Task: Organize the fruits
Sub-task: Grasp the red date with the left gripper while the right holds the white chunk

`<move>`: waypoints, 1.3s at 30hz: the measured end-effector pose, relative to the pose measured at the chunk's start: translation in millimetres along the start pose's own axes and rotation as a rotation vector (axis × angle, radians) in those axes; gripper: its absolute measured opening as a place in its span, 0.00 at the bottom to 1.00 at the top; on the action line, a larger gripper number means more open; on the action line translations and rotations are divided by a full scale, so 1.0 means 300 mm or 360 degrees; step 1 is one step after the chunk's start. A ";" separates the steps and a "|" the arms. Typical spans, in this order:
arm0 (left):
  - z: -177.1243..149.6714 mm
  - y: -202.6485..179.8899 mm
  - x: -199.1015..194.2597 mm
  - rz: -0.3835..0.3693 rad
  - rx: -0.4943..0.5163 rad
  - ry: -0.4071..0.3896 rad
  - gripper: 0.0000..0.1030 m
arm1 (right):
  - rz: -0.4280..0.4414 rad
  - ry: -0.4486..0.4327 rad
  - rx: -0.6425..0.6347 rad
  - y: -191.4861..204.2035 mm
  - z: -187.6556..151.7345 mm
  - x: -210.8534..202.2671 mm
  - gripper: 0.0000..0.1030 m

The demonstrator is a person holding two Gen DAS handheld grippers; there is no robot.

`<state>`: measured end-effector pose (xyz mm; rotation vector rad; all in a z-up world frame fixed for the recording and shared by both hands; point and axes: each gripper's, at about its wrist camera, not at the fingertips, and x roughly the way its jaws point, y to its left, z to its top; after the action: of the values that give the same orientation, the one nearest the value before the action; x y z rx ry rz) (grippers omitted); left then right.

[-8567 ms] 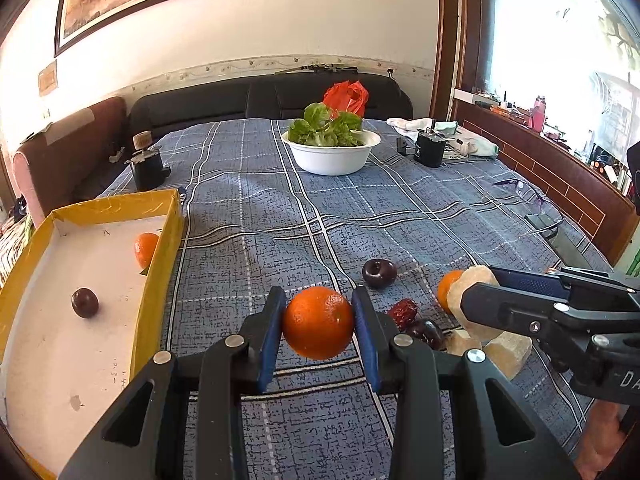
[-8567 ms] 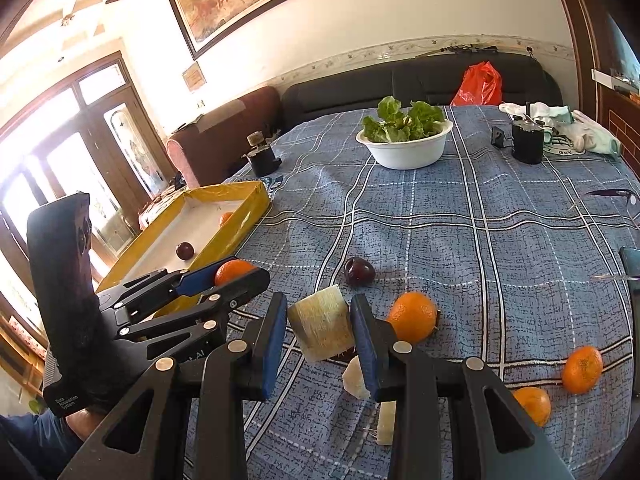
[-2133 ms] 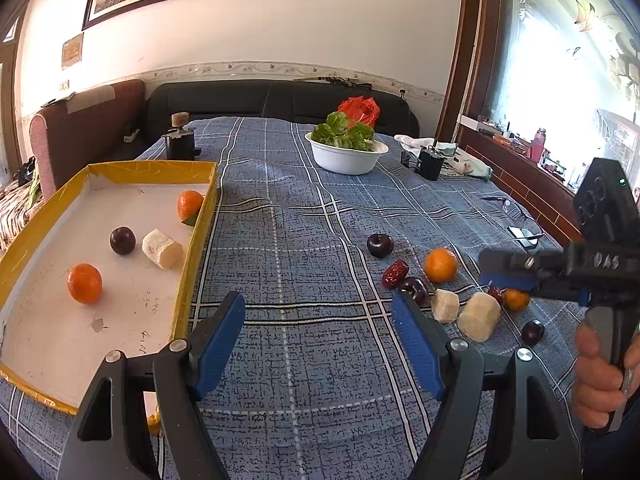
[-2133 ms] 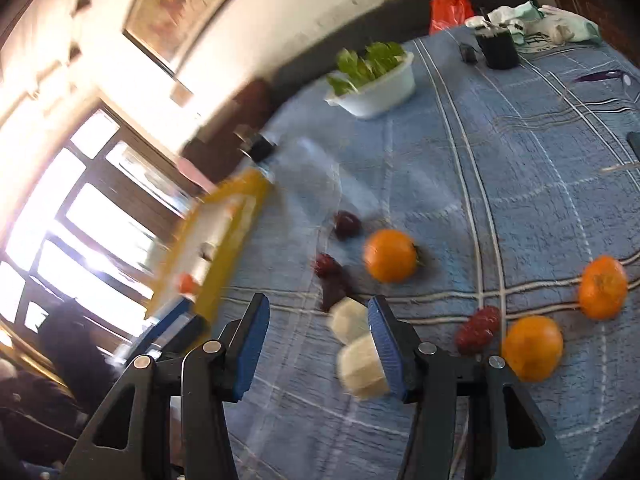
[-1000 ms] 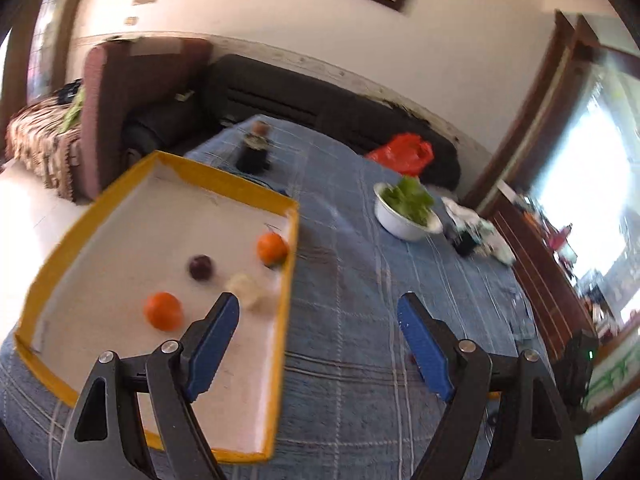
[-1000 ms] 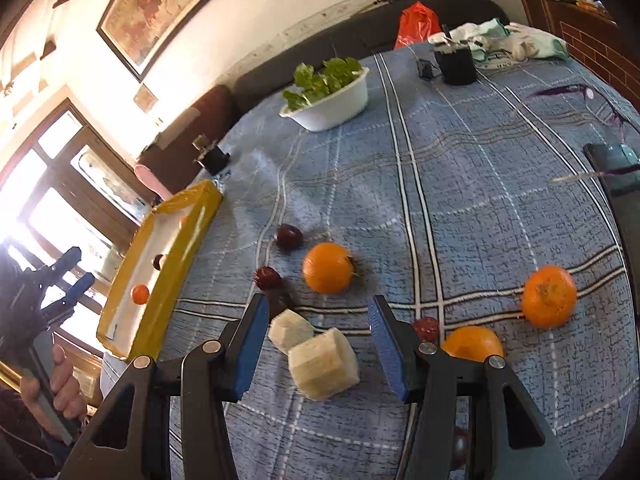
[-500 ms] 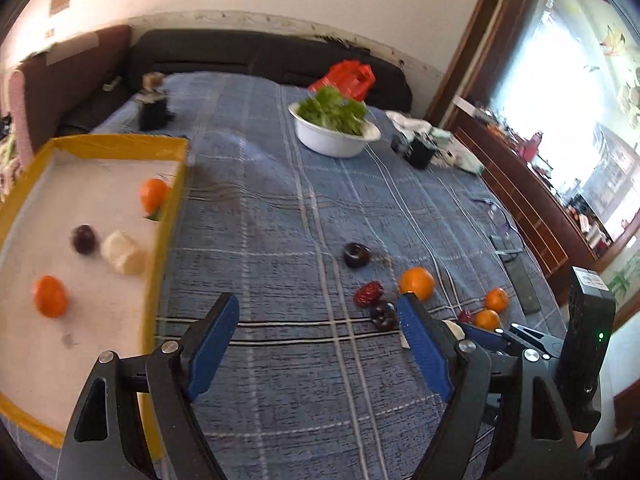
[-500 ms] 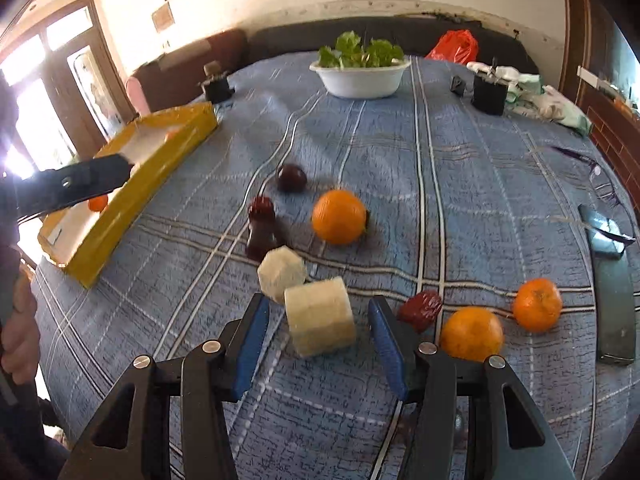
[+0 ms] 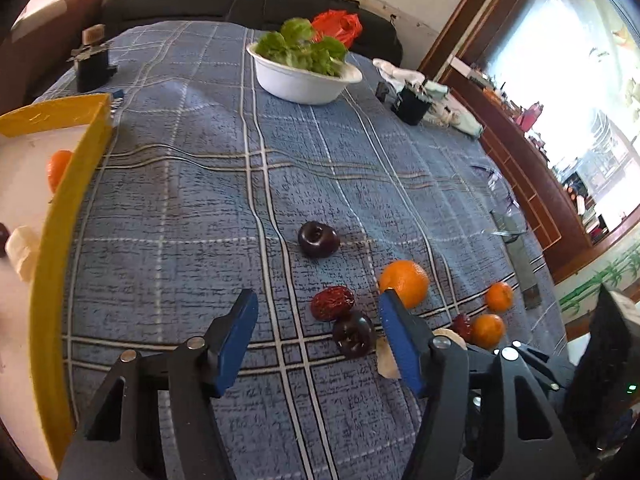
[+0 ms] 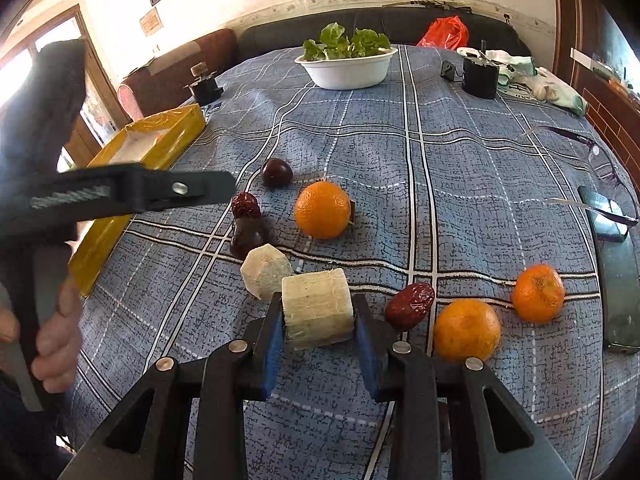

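Blue plaid surface (image 10: pixel 460 168), fruit sorting partway thru.
Right tool (image 10: pixel 318 330) is clamping the pale cane chunk (image 10: pixel 318 308), jaws just closing on it, chunk looking down on the cloth. Left tool (image 9: pixel 316 330) is half closing, gripping nothing, w/ a date (image 9: pixel 333 303) and dark plum (image 9: pixel 354 334) in its gap. Yellow tray (image 9: pixel 60 216) is holding an orange (image 9: pixel 58 168), a pale chunk (image 9: pixel 22 246) + a dark fruit at the edge. Left outside, approx: 3–4 oranges, 2 dates, 2 plums, 2 chunks. White bowl (image 9: pixel 302 80) is holding greens only.
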<state>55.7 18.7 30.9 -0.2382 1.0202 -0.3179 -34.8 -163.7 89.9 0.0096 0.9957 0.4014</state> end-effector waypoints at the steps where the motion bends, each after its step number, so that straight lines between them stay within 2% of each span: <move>1: -0.002 -0.004 0.011 -0.0005 0.0007 0.0013 0.57 | 0.0003 -0.0004 -0.0003 0.003 -0.001 -0.002 0.34; 3: -0.004 -0.010 0.033 0.0029 0.0027 0.0019 0.57 | 0.0008 -0.0019 -0.0013 0.009 -0.001 -0.007 0.34; 4: -0.005 -0.010 0.042 0.0042 0.0035 0.0017 0.53 | 0.0014 -0.0029 -0.0018 0.012 -0.001 -0.010 0.34; 5: -0.005 -0.008 0.052 0.0055 0.0038 0.0022 0.45 | 0.0025 -0.0049 -0.0028 0.018 0.000 -0.019 0.34; 6: -0.006 0.002 0.053 0.0020 0.0020 0.0008 0.42 | 0.0032 -0.0068 -0.0038 0.023 -0.001 -0.026 0.34; 7: -0.006 0.006 0.053 0.0001 0.0015 0.0007 0.33 | 0.0040 -0.0090 -0.0051 0.030 -0.002 -0.035 0.34; 8: -0.006 0.008 0.049 -0.0005 0.0014 0.0000 0.19 | 0.0052 -0.0113 -0.0067 0.039 -0.003 -0.044 0.34; 9: -0.008 0.009 0.038 0.0015 0.0020 -0.0016 0.18 | 0.0071 -0.0139 -0.0087 0.049 -0.003 -0.055 0.34; 13: -0.022 0.057 0.006 0.0015 -0.0033 -0.0039 0.18 | 0.0147 -0.0238 -0.0130 0.084 0.003 -0.101 0.35; 19: -0.046 0.105 -0.057 0.0038 -0.0072 -0.0105 0.18 | 0.0193 -0.0317 -0.0029 0.139 0.053 -0.209 0.35; 24: -0.069 0.119 -0.095 0.0044 -0.0075 -0.0144 0.18 | 0.0117 -0.0418 -0.0123 0.239 0.129 -0.266 0.35; 27: -0.084 0.131 -0.116 0.0037 -0.0088 -0.0165 0.18 | 0.0095 -0.0434 -0.0073 0.236 0.176 -0.246 0.35; 29: -0.091 0.133 -0.122 0.0037 -0.0086 -0.0174 0.18 | 0.0018 -0.0457 -0.0049 0.221 0.187 -0.219 0.35; 31: -0.097 0.132 -0.125 0.0043 -0.0080 -0.0182 0.18 | -0.0024 -0.0452 -0.0021 0.197 0.183 -0.176 0.35; 36: -0.099 0.125 -0.123 0.0047 -0.0066 -0.0191 0.18 | 0.0096 -0.0301 0.0100 0.105 0.164 -0.055 0.35; 39: -0.097 0.124 -0.121 0.0040 -0.0073 -0.0202 0.18 | 0.0112 -0.0256 0.0120 0.091 0.159 -0.027 0.35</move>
<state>18.6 65.3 32.3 -0.2830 0.9050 -0.2535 -8.4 -132.8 127.9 0.1428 0.8527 0.4205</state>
